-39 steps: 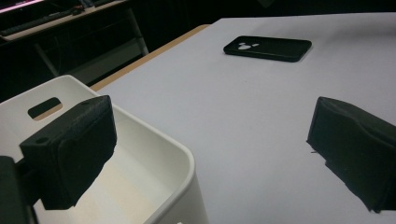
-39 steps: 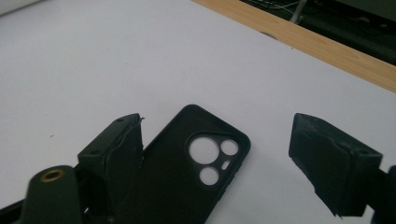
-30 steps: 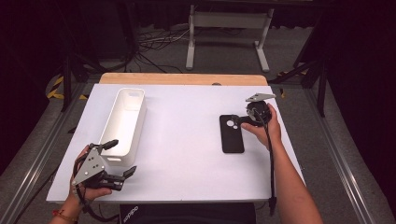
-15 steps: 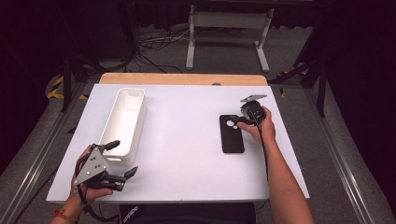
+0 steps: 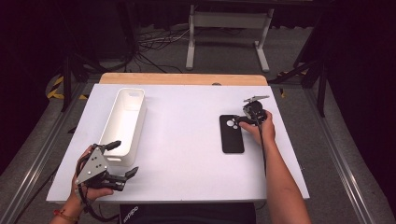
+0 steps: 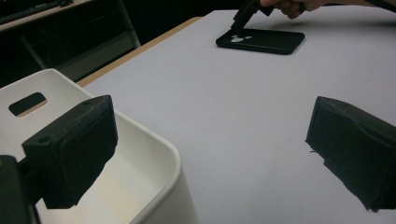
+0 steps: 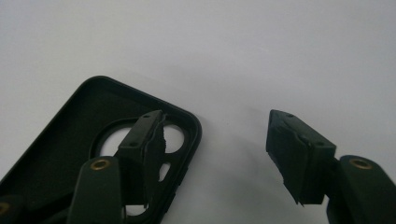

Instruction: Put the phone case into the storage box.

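A black phone case (image 5: 232, 134) lies flat, hollow side up, on the right half of the white table (image 5: 187, 112). My right gripper (image 5: 240, 122) points down at its far right corner. In the right gripper view, one finger (image 7: 144, 140) stands inside the case (image 7: 56, 140) by the camera cut-out and the other finger (image 7: 294, 144) outside on the table. The case's wall is between them, untouched by either pad. The right gripper (image 7: 217, 128) has just been closing and is still open. My left gripper (image 5: 125, 157) rests open and empty at the front left.
A long white bin (image 5: 140, 123), empty, stands on the left half of the table, its near end (image 6: 159, 142) right by my left gripper (image 6: 210, 135). Beyond the table's wooden far edge (image 5: 182, 78) are a metal stand and cables on the floor.
My right gripper has come down and slightly left onto the case's far right corner, and its jaws have narrowed. The left gripper has not moved.
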Motion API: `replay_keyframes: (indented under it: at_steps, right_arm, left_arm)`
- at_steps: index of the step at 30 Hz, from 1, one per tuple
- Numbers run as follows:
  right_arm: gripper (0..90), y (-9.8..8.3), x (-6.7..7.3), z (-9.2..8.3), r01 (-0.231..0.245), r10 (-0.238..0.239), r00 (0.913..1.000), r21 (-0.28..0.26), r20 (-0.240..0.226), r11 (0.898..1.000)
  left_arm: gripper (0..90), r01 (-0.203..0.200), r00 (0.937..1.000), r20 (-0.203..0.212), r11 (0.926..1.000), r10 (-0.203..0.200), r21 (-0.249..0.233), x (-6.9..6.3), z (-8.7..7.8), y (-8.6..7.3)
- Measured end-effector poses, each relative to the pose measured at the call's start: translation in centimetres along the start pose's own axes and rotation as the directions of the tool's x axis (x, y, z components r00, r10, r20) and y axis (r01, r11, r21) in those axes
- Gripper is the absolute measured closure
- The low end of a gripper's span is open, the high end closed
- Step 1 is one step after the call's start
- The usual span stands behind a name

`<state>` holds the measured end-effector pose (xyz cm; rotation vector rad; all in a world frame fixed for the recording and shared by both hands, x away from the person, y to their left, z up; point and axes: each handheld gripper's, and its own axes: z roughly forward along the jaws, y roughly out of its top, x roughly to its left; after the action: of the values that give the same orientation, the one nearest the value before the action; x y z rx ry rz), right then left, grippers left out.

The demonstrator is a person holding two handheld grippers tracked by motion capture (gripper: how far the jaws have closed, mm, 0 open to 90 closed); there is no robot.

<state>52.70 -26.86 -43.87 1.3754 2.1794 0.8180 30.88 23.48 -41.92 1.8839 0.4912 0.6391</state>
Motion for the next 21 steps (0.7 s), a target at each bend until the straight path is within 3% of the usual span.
replay_keyframes:
  at_steps: [8, 21]
  right_arm:
    - [47.0, -0.15, -0.03, 0.48, -0.015, 0.015, 0.9997, 0.005, 0.020, 1.000]
    - [72.4, -0.12, 0.69, 0.61, -0.026, 0.026, 0.9996, 0.015, -0.014, 1.000]
  left_arm:
    - [3.1, 0.011, 0.9999, 0.013, 0.9999, -0.011, -0.001, 0.14, -0.09, 0.04]
    - [3.4, 0.019, 0.9997, 0.015, 0.9998, -0.019, 0.007, 0.28, -0.12, 0.02]
